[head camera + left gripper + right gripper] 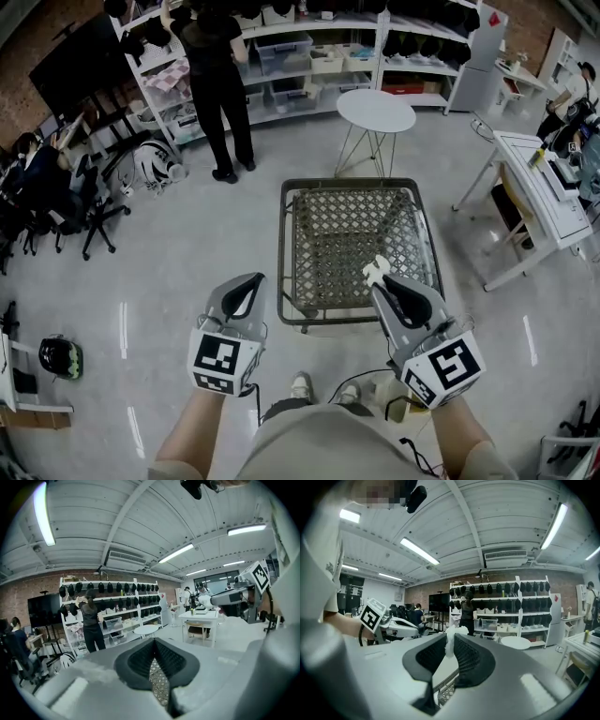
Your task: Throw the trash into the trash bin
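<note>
The trash bin (284,246) is a square wire-mesh basket on the floor just ahead of me. My right gripper (379,283) hangs over its near right rim, shut on a small crumpled white piece of trash (376,270). In the right gripper view the white trash (451,639) sticks up between the pads of that gripper (450,645), and the bin's wire rim (444,687) shows below. My left gripper (254,279) is by the bin's near left corner, its jaws shut with nothing between them. In the left gripper view its tips (154,641) meet, with mesh (158,680) visible under them.
A round white table (375,111) stands beyond the bin. A person (217,80) stands at the white shelves (309,56) at the back. A white desk (544,202) is at the right, office chairs (89,202) at the left, a helmet (61,357) lower left.
</note>
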